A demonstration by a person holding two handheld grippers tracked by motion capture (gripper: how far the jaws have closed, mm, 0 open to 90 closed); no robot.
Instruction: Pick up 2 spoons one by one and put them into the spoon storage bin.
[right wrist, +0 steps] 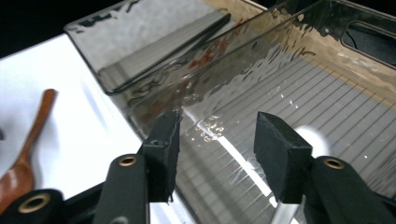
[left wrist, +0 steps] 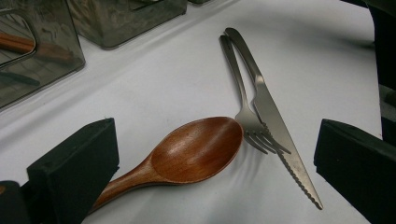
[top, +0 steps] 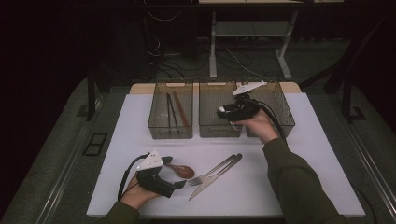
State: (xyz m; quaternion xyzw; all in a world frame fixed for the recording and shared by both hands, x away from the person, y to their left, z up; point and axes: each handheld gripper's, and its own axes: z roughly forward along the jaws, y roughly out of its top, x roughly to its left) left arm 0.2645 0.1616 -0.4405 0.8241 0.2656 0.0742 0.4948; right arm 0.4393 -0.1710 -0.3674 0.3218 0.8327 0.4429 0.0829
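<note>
A wooden spoon (top: 183,171) (left wrist: 196,149) lies on the white table, bowl up. My left gripper (top: 180,184) (left wrist: 215,163) rests low beside it, open, one jaw on each side of the spoon and touching nothing. A metal fork (top: 211,171) (left wrist: 239,88) and a serrated knife (top: 219,175) (left wrist: 275,121) lie side by side just right of the spoon. My right gripper (top: 223,112) (right wrist: 219,149) hangs over the middle clear bin (top: 219,131) with its jaws open. A pale, blurred shape (right wrist: 306,135) shows on the ribbed bin floor under them; I cannot tell what it is.
Three clear bins stand in a row at the back of the table. The left bin (top: 170,132) holds a dark pair and a brown pair of chopsticks (top: 175,109). The right bin (top: 282,109) sits behind my right hand. The table's front edge (top: 224,215) runs close below the cutlery.
</note>
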